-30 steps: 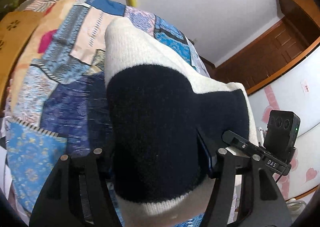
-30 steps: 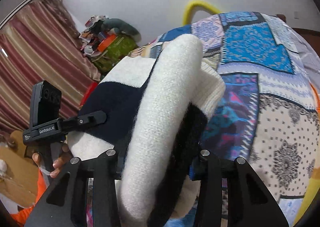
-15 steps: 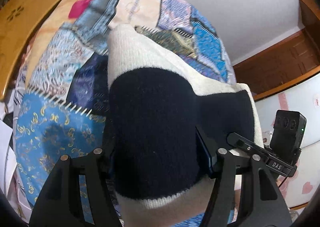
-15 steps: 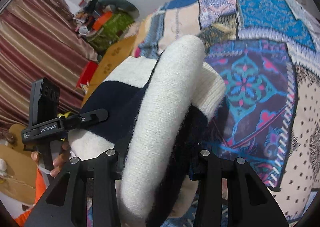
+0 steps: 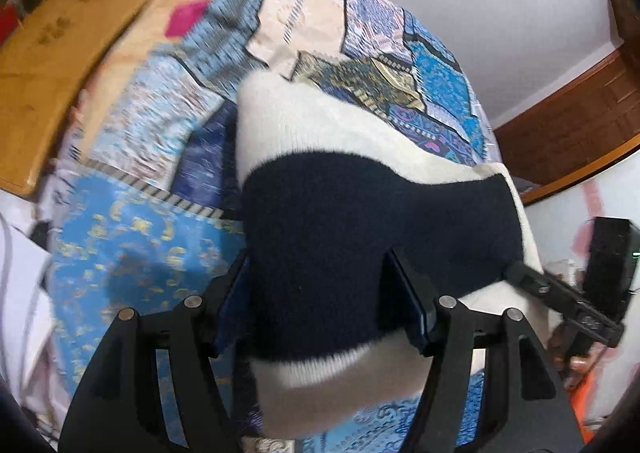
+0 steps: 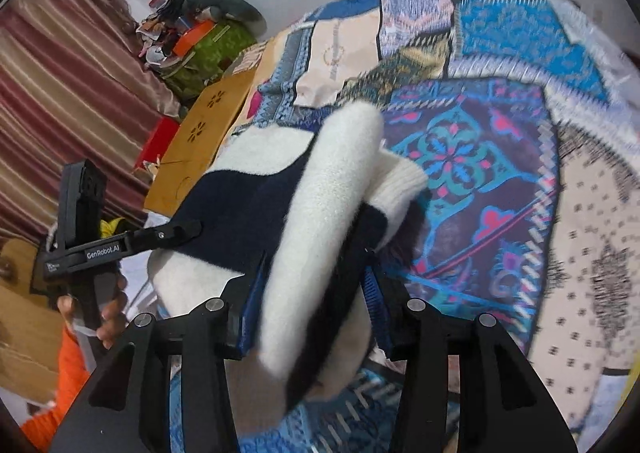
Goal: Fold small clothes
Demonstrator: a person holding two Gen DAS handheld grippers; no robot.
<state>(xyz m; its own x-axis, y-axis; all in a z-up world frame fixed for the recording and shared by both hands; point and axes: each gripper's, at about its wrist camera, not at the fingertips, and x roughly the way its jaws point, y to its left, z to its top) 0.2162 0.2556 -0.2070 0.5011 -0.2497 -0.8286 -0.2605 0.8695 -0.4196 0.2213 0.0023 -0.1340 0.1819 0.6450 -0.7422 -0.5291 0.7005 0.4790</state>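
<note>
A folded cream and navy knitted sweater (image 5: 320,213) hangs between both grippers just above a patchwork quilt (image 5: 140,245). My left gripper (image 5: 316,273) is shut on the navy band at one side of the fold. In the right wrist view, the sweater's (image 6: 332,193) rolled cream edge and dark layer fill my right gripper (image 6: 316,265). Its jaws are opening, though the blue pads still touch the cloth. Each gripper shows in the other's view: the right gripper (image 5: 560,293) at the far right, the left gripper (image 6: 120,245) at the left in a person's hand (image 6: 108,309).
The quilt (image 6: 460,157) covers the bed ahead and to both sides. A wooden board (image 5: 48,65) lies along the bed's left edge. A striped curtain (image 6: 60,73) and a green bag (image 6: 208,49) with clutter stand beyond it. Brown wooden panelling (image 5: 568,125) is at the right.
Both grippers have sunk toward the quilt with the sweater and tipped further down, so more bedding fills each view. The sweater keeps the same folded shape between them.
</note>
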